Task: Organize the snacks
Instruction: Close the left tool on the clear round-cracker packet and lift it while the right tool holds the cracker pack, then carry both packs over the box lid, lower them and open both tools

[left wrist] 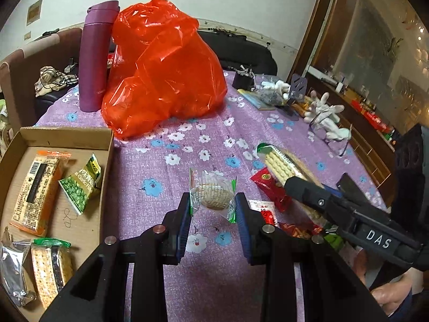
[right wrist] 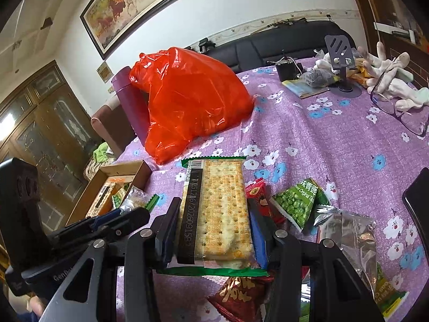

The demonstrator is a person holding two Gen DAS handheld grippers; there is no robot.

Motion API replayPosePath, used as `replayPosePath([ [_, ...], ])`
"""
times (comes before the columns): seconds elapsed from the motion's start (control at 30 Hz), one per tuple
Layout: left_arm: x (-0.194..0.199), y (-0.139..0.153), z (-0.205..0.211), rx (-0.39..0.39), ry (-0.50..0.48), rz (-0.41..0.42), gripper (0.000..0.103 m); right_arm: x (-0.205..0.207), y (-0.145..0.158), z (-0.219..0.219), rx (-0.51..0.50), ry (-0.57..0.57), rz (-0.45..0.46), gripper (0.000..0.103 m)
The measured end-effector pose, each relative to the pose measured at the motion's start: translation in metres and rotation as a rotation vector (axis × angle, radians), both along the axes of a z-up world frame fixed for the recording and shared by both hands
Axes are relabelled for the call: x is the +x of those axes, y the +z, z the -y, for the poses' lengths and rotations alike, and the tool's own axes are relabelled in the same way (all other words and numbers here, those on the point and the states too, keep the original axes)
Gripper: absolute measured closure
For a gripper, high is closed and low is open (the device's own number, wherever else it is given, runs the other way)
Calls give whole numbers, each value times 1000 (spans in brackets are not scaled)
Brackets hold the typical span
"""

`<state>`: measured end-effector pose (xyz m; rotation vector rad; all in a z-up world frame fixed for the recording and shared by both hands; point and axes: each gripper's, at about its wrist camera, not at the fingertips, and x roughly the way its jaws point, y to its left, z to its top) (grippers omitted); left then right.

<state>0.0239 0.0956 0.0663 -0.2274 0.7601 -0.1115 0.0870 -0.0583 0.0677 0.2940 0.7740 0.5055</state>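
Observation:
My left gripper (left wrist: 213,201) is shut on a small round biscuit in a clear wrapper with green ends (left wrist: 213,194), held just above the purple flowered tablecloth (left wrist: 166,177). My right gripper (right wrist: 213,214) is shut on a long cracker pack with green ends (right wrist: 218,209); in the left wrist view that cracker pack (left wrist: 278,163) and the right gripper (left wrist: 321,196) show at the right. A cardboard box (left wrist: 67,134) at the left holds cracker packs (left wrist: 36,185), a green pea bag (left wrist: 80,187) and a silver packet (left wrist: 12,268).
A red plastic bag (left wrist: 163,67) and a purple flask (left wrist: 96,59) stand behind the box. Loose snacks lie near the right gripper: red packets (right wrist: 258,196), a green pea bag (right wrist: 297,201), a silver bag (right wrist: 348,233). Gloves (right wrist: 391,80), glasses (right wrist: 396,107) and a phone stand (right wrist: 340,59) sit farther back.

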Motion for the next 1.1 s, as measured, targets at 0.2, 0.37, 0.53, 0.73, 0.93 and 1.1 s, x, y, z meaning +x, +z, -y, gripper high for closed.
replayPosePath([
  [0.2, -1, 6, -11, -7, 38, 28, 72, -12, 8, -17, -27, 42, 69, 52],
  [0.37, 3, 3, -17, -17, 60, 12, 72, -11, 5, -20, -36, 48, 63, 52],
  [0.53, 3, 4, -17, -1, 65, 17, 72, -7, 2, -18, -28, 51, 48, 52],
  [0.73, -4, 10, -27, -38, 81, 29, 72, -10, 5, -19, -15, 65, 54, 52],
  [0.93, -31, 20, -60, -87, 129, 33, 72, -14, 9, -22, -27, 59, 91, 52],
  [1.1, -58, 31, -104, -114, 192, 36, 72, -14, 12, -35, 28, 80, 27, 52],
])
